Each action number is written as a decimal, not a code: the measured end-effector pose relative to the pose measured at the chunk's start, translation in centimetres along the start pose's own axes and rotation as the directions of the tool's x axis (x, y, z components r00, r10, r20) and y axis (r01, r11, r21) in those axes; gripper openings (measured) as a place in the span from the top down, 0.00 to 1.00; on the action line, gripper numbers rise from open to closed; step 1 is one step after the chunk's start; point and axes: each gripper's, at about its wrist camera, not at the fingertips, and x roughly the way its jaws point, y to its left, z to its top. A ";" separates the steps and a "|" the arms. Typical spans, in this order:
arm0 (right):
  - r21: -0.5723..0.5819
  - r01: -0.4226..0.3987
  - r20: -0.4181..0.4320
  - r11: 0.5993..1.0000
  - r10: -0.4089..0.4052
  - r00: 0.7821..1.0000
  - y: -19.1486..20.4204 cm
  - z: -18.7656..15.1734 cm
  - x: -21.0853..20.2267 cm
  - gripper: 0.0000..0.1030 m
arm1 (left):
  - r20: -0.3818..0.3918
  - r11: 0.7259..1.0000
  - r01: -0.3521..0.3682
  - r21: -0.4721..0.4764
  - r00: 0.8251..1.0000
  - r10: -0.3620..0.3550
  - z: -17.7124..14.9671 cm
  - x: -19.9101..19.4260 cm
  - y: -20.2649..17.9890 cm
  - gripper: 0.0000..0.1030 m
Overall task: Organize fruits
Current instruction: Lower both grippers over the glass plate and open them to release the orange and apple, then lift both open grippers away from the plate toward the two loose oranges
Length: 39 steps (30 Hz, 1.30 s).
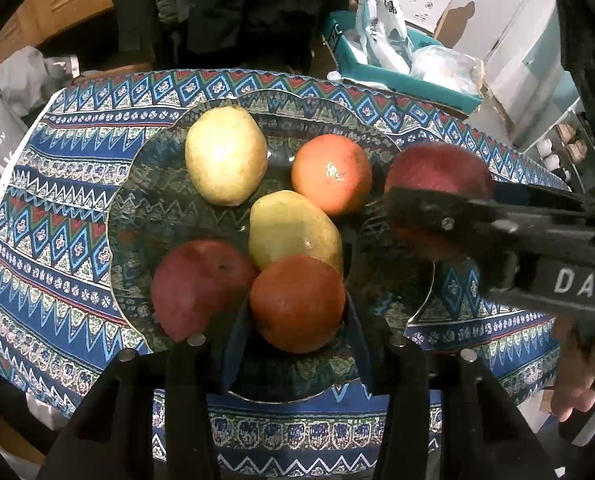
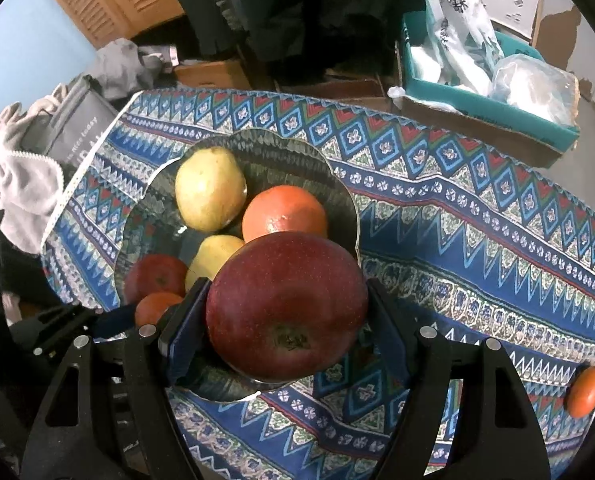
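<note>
Left wrist view
Jaws: left gripper [image 1: 297, 320], blue pads either side of a round, glossy near orange [image 1: 297, 304]; whether the pads press it or only flank it I cannot tell, as shadow hides the contact.
Bowl: scalloped, see-through glass bowl [image 1: 137, 200] on a woven blue patterned tablecloth [image 1: 57, 168].
Fruit in bowl: matte yellow pear [image 1: 225, 156] at 11 o'clock; far orange [image 1: 331, 174] at 1 o'clock; second pear [image 1: 289, 228] at centre; dull red apple [image 1: 197, 288] at 8 o'clock, touching the near orange.
Right tool: right gripper [image 1: 433, 200] enters from 3 o'clock, black and blurred, carrying a big red apple [image 1: 437, 168] over the bowl's rim.

Right wrist view
Jaws: right gripper [image 2: 287, 304] spread wide and clamped on the big red apple [image 2: 285, 300], blue pads flat against its smooth, speckled skin, stem pit facing the camera.
Bowl: glass bowl [image 2: 337, 192] at 11 o'clock behind the apple, holding pear [image 2: 209, 188], far orange [image 2: 283, 212], second pear [image 2: 213, 256], red apple [image 2: 155, 280] and near orange [image 2: 153, 308].
Cloth: tablecloth [image 2: 477, 220] fills 1 to 5 o'clock.
Loose fruit: two small orange fruits [image 2: 587, 392] on the cloth at 4 o'clock.
</note>
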 end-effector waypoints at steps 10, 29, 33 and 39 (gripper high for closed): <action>0.013 -0.051 0.024 0.999 0.051 0.998 0.1 0.5 -0.6 0.26 | 0.031 1.000 -0.021 -0.008 0.999 0.022 0.1 -1.0 0.1 0.25; -0.032 0.168 0.195 0.985 -0.158 0.968 0.4 1.2 -7.7 0.26 | 0.164 0.999 -0.033 0.003 0.986 0.032 1.5 -6.2 -1.4 0.25; -0.034 0.201 0.228 0.979 -0.188 0.955 0.2 1.1 -9.1 0.26 | 0.189 0.999 -0.040 0.018 0.981 0.036 1.8 -7.2 -2.1 0.25; -0.020 0.231 0.265 0.973 -0.217 0.939 -0.5 0.7 -11.3 0.26 | 0.207 0.999 -0.025 0.025 0.978 0.020 2.2 -8.0 -3.1 0.25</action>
